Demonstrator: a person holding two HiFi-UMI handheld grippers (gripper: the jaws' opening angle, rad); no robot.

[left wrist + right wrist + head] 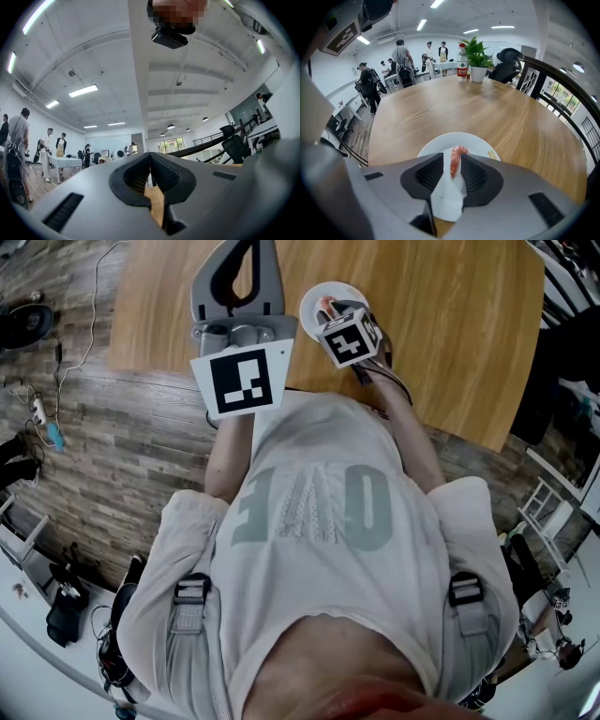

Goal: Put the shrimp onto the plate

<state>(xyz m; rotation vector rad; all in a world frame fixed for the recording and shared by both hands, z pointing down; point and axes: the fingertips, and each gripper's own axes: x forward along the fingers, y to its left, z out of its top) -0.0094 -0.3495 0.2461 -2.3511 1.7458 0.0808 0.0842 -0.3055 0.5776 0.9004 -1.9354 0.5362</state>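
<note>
Holding the right gripper (451, 160) low over the white plate (480, 142) – spreading its jaws wide, pinching nothing, leaving the orange shrimp (455, 161) loose between them, apparently for release. Pointing the left gripper (150, 163) ceilingward, clear – shutting jaws on nothing.

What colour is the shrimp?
The shrimp is orange-pink; the right gripper view shows it best, over the white plate.

The head view looks down past the person's pale shirt (309, 521) onto the light wooden tabletop (450, 324). The right gripper view sits close over the round white plate (478, 143), facing across that tabletop; both views share these. The left gripper view tilts up toward the white ceiling (93, 56).
</note>
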